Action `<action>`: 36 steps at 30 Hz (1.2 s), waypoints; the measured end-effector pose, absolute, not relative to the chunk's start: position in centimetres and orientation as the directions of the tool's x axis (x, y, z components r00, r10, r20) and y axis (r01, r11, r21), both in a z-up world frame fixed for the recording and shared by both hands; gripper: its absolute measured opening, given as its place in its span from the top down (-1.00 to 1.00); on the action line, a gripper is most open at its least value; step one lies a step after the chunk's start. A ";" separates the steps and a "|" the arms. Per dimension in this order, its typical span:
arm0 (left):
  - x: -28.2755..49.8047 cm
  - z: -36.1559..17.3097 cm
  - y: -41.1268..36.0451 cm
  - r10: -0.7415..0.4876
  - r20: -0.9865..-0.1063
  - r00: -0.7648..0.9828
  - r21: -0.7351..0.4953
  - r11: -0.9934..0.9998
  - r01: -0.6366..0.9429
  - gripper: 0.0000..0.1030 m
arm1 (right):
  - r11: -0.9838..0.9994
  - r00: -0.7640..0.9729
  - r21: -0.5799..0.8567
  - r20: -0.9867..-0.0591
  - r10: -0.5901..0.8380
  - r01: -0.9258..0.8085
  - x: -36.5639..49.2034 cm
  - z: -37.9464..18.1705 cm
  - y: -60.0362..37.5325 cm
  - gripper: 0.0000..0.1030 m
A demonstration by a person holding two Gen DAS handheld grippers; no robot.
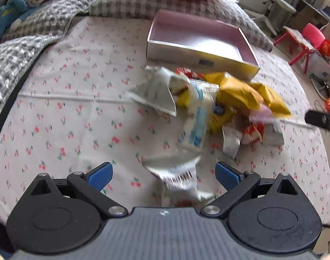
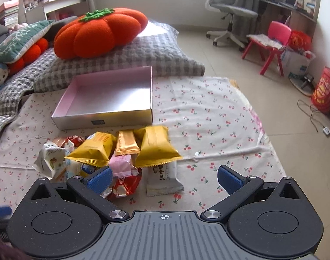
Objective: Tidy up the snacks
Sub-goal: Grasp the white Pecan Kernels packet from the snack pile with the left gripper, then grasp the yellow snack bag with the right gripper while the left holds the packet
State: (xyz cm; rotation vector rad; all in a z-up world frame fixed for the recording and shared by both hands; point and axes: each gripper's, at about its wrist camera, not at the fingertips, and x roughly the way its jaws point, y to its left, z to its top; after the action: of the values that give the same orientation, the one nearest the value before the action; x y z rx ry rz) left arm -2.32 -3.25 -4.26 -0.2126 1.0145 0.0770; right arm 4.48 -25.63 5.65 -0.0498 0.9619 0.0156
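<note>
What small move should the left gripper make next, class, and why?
Probably ease forward and close on the white packet. The left gripper has its jaws open with that packet lying loose between them, apart from the pile, and the box beyond holds nothing yet.

left wrist view: low, close over the cherry-print sheet, blurred. right wrist view: higher, facing the room. shared: snack pile and open box (both views).

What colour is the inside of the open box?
Pale pink inside the box, with silver outer walls; the right wrist view shows it best.
</note>
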 end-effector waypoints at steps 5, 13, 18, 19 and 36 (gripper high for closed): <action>-3.2 -5.1 -4.5 -0.028 -0.867 0.498 -0.142 0.971 -0.194 -0.93 | 0.998 0.521 -0.028 -0.853 0.001 -0.047 5.0 5.1 -25.6 -1.00; -3.4 -7.2 -5.1 0.018 -0.913 0.408 -0.074 0.975 -0.208 -0.84 | 0.999 0.492 -0.028 -0.871 -0.004 -0.041 5.5 3.9 -25.7 -1.00; -3.2 -8.3 -5.5 -0.012 -0.909 0.418 -0.105 0.974 -0.201 -0.81 | 0.994 0.536 -0.076 -0.844 -0.020 -0.083 5.1 4.2 -25.0 -1.00; -3.2 -8.4 -5.5 -0.007 -0.905 0.426 -0.101 0.975 -0.199 -0.78 | 0.993 0.534 -0.078 -0.845 -0.019 -0.088 5.2 4.1 -25.0 -1.00; -2.7 -7.2 -5.3 -0.096 -0.862 0.498 -0.208 0.963 -0.174 0.43 | 0.997 0.521 -0.018 -0.853 0.027 -0.080 6.3 2.7 -25.8 -1.00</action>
State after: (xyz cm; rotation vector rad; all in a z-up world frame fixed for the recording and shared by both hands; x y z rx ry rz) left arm -2.67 -5.28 -7.17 -0.2838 1.0528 0.0481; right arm 6.28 -25.85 2.66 -0.0572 1.0211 0.0642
